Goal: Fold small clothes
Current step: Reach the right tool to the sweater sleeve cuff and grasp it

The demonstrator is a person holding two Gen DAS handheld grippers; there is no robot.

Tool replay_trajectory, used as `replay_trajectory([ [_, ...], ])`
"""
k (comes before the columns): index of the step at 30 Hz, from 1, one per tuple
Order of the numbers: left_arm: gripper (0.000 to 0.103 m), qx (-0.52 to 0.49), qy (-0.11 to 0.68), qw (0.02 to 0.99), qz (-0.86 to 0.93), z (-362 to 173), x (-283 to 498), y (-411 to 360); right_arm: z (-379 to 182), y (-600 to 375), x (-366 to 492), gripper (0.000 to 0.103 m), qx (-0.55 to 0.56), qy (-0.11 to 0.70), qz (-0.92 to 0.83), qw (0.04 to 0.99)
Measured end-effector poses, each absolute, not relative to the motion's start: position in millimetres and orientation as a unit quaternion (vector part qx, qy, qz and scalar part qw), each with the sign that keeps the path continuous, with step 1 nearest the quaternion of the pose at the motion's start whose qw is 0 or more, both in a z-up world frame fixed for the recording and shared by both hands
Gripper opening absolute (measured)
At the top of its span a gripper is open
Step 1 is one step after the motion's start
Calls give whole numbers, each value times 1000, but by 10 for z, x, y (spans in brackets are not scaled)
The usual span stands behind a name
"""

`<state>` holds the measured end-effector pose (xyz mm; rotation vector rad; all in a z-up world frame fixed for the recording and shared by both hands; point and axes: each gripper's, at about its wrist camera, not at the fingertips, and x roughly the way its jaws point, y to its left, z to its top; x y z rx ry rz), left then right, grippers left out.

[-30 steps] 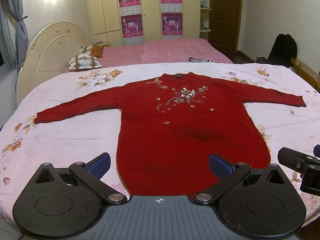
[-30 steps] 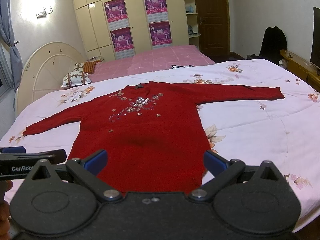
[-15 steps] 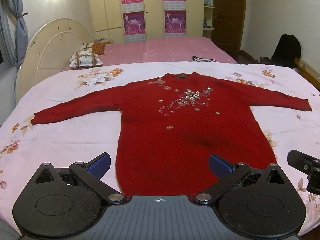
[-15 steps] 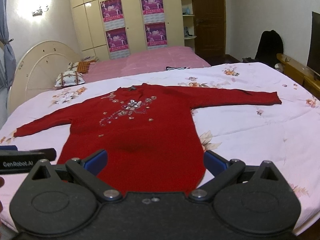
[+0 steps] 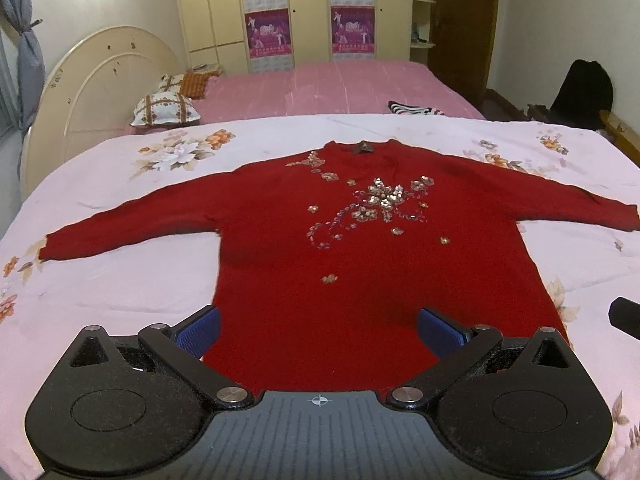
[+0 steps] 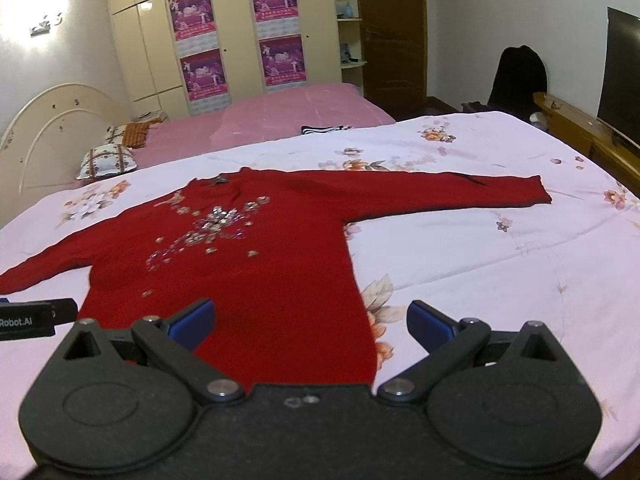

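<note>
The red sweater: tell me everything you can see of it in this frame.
The red sweater looks like a knit with long sleeves and a dark label at the neckline. Sequin and bead flowers spread across its chest. It lies flat, face up and unfolded on the floral bedspread, both sleeves stretched out sideways, hem toward the cameras. The left gripper and right gripper are open near its hem, gripping nothing.

Bedroom. Cream wardrobe (image 6: 224, 36) with purple posters (image 6: 280, 58) on far wall; pink bed (image 5: 320, 88), curved headboard (image 5: 100, 92); dark door (image 6: 390, 32); television (image 6: 622, 76) at right edge.
</note>
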<state>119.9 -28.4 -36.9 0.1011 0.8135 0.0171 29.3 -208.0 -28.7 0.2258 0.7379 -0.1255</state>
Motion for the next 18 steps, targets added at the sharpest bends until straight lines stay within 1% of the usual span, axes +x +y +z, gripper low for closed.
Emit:
replay_trajectory([
  [18, 103, 65, 428, 901, 8, -845, 2338, -878, -813, -2836, 1238, 100, 138, 381, -100, 909],
])
